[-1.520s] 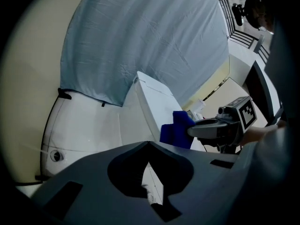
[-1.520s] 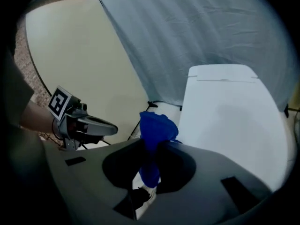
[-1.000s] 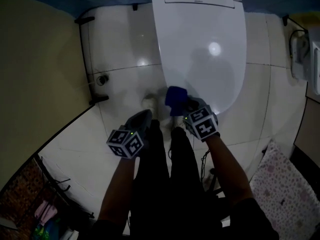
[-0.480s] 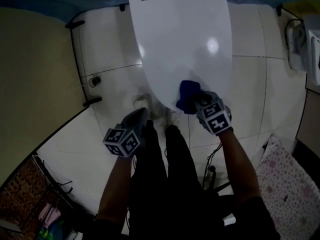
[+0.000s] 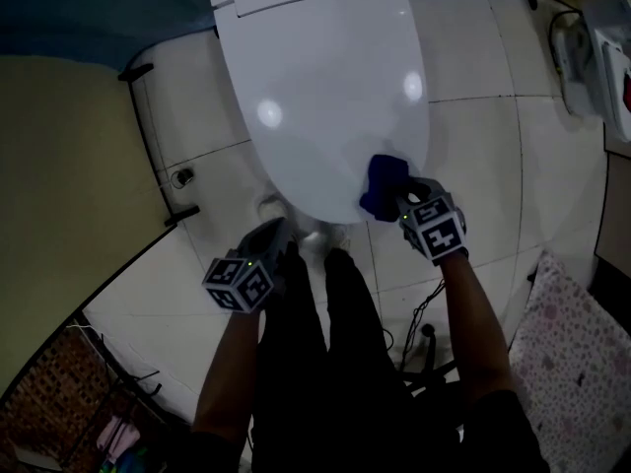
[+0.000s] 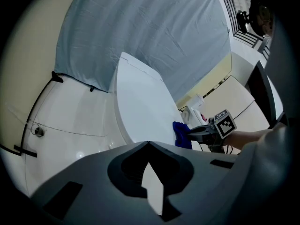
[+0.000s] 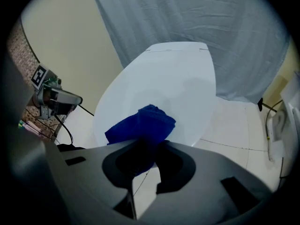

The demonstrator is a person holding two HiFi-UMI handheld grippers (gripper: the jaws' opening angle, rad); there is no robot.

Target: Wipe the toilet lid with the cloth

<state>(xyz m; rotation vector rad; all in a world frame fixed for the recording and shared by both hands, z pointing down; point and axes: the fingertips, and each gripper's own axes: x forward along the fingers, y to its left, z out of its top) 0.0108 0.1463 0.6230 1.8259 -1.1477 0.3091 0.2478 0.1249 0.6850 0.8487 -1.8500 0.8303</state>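
Note:
The white toilet lid [image 5: 315,87] is down and fills the upper middle of the head view. A bunched blue cloth [image 5: 383,185] lies against the lid's near right rim, and my right gripper [image 5: 394,198] is shut on it. In the right gripper view the cloth [image 7: 143,124] bulges out of my right gripper [image 7: 147,146] onto the lid [image 7: 168,78]. My left gripper [image 5: 268,239] hangs low beside the bowl's near left, off the lid, shut on nothing. The left gripper view shows the lid [image 6: 140,107], the cloth [image 6: 181,134] and my left gripper [image 6: 149,146].
White floor tiles [image 5: 483,136] surround the toilet, with a drain [image 5: 180,176] to the left and a beige wall [image 5: 59,185] beyond. A patterned mat [image 5: 582,363] lies at the lower right. The person's dark-trousered legs [image 5: 325,363] stand just before the bowl. A grey curtain [image 7: 197,18] hangs behind.
The right gripper has carried the cloth rightward along the lid's near rim, from left of centre to the right side. The left gripper has stayed low by the bowl.

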